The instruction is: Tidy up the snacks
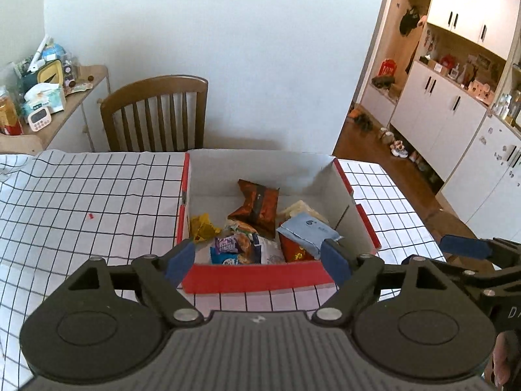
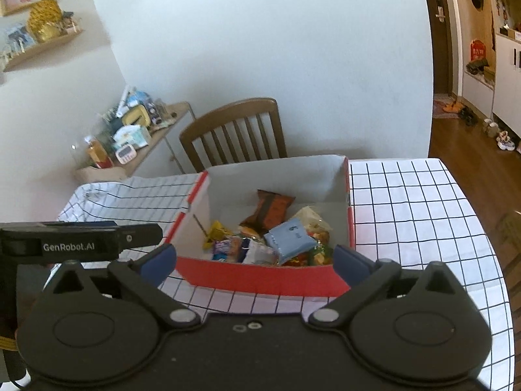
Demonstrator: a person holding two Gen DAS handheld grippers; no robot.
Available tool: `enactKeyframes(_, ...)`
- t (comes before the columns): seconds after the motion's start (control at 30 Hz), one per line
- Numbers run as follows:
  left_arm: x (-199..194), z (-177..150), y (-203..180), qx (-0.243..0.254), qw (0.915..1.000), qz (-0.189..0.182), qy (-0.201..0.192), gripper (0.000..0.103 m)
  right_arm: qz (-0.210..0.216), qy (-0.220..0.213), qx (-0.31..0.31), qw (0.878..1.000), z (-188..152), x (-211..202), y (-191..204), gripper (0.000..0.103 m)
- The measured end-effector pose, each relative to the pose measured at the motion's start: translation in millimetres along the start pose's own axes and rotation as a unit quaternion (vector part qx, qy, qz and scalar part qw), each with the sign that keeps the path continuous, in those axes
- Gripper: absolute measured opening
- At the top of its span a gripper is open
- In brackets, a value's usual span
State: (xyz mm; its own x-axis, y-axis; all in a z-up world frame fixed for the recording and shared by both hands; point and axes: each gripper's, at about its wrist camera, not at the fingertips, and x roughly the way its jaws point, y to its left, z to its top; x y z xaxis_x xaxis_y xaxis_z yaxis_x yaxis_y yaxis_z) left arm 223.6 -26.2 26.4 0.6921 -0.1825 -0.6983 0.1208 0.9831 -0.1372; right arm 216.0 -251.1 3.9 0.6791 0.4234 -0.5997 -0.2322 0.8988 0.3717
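Blue pads tip both claws, and both stand wide apart with nothing between them. The left claw (image 1: 259,259) hangs above the near wall of the box (image 1: 257,280), touching nothing; its pads frame that red wall from 9 and 3 o'clock. The right claw (image 2: 255,260) hangs likewise over the box's near wall, empty.

The box sits on the checked cloth (image 1: 81,195), open-topped, white inside, red outside, its long axis running from 6 to 12 o'clock in the left view, toward the chair (image 1: 156,114). Snacks lie heaped on its floor. An orange packet (image 1: 257,208) leans at the 12 o'clock end, long axis roughly 11 to 5. A pale blue packet (image 1: 309,231) lies at 3 o'clock, atop a red one (image 1: 293,251). A yellow wrapper (image 1: 202,226) sits at 9 o'clock, apart from the heap. A blue-and-white packet (image 1: 234,249) lies against the near wall.
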Motion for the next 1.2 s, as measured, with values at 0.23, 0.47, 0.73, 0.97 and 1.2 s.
enactKeyframes(0.23,-36,-19,-1,-0.014,0.9993,0.014,-0.031,0.102,0.005,-0.039,-0.026,0.999,-13,-31,13,0.103)
enactKeyframes(0.47,-62,-33,-3,-0.019,0.998,0.032,-0.052,0.102,0.002,-0.085,-0.05,0.995,-24,-56,26,0.103)
enactKeyframes(0.73,-77,-43,-11,-0.007,0.9977,0.032,-0.059,0.102,-0.007,-0.098,-0.061,0.993,-36,-72,32,0.103)
enactKeyframes(0.97,-89,-50,-18,-0.002,0.9973,0.033,-0.065,0.102,-0.006,-0.107,-0.052,0.993,-41,-86,32,0.103)
enactKeyframes(1.2,-95,-55,-19,-0.016,0.9974,0.036,-0.06,0.102,-0.005,-0.109,-0.047,0.993,-43,-92,32,0.103)
